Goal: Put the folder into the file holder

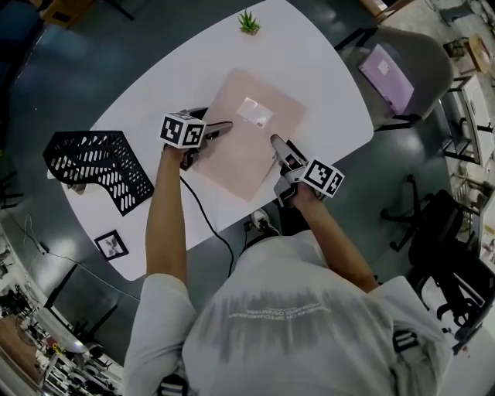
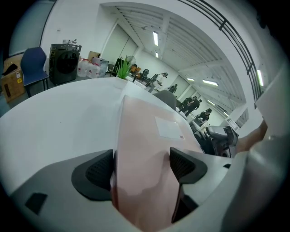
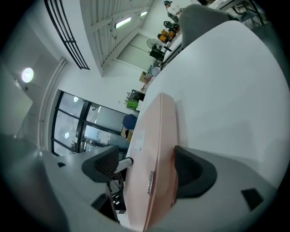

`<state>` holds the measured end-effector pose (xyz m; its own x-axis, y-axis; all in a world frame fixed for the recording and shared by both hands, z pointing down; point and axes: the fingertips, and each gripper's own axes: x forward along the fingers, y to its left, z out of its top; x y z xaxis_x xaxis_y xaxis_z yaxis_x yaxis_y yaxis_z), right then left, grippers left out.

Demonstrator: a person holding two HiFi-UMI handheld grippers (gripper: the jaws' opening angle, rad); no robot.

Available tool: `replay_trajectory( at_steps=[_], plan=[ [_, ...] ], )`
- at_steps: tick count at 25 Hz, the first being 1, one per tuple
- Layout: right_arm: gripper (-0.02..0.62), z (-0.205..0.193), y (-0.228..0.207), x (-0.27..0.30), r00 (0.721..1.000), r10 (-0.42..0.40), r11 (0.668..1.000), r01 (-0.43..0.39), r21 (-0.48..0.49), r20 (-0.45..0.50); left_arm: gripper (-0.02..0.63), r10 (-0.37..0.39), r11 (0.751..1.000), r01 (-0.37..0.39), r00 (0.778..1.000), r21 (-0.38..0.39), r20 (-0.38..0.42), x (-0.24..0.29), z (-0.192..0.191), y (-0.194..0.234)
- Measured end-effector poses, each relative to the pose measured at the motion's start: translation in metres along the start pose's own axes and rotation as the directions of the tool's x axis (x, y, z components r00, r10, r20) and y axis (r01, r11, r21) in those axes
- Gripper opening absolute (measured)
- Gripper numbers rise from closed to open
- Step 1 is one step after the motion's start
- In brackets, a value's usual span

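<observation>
The pink folder (image 1: 246,147) with a white label (image 1: 254,112) lies in the middle of the white table (image 1: 325,77). My left gripper (image 1: 224,126) is at its left edge; in the left gripper view the folder (image 2: 145,136) fills the gap between the pads, and the left gripper (image 2: 142,165) is shut on it. My right gripper (image 1: 274,141) is at the folder's near right edge. In the right gripper view the folder's edge (image 3: 156,131) runs between the jaws of the right gripper (image 3: 142,167), against one pad and apart from the other, so it stands open. The black mesh file holder (image 1: 104,166) stands at the table's left end.
A small potted plant (image 1: 248,22) sits at the table's far edge. A marker card (image 1: 112,244) lies near the front left corner. A black cable (image 1: 205,213) runs across the near side. A grey chair (image 1: 418,46) holding a purple folder (image 1: 389,71) stands to the right.
</observation>
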<state>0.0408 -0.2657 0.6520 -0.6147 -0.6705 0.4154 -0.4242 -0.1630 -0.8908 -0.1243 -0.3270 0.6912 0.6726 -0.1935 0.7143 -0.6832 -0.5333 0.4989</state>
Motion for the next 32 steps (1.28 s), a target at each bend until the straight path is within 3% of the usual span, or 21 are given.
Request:
replay_trajectory(
  at_steps=[9, 16, 21, 28, 32],
  plan=[
    [0.377, 0.009, 0.008, -0.007, 0.996, 0.089, 0.992, -0.091, 0.087, 0.028, 0.390, -0.014, 1.000, 0.015, 1.000, -0.014, 0.020, -0.001, 0.002, -0.001],
    [0.377, 0.023, 0.007, -0.014, 0.971, 0.200, 0.951, -0.224, 0.212, 0.127, 0.390, -0.021, 0.999, 0.022, 0.999, -0.038, 0.033, -0.002, 0.004, 0.000],
    [0.377, 0.024, 0.004, -0.013, 0.966, 0.209, 0.942, -0.241, 0.236, 0.151, 0.390, -0.015, 0.999, 0.016, 0.999, -0.047, 0.037, -0.002, 0.003, 0.003],
    [0.374, 0.029, -0.008, -0.015, 0.951, 0.199, 0.898, -0.274, 0.345, 0.236, 0.390, -0.008, 0.999, 0.011, 0.999, -0.052, 0.041, -0.001, 0.003, 0.002],
    [0.341, 0.030, -0.009, -0.015, 0.952, 0.210, 0.900, -0.277, 0.335, 0.224, 0.390, -0.028, 0.997, 0.032, 0.998, -0.070, 0.055, -0.003, 0.006, 0.002]
  ],
)
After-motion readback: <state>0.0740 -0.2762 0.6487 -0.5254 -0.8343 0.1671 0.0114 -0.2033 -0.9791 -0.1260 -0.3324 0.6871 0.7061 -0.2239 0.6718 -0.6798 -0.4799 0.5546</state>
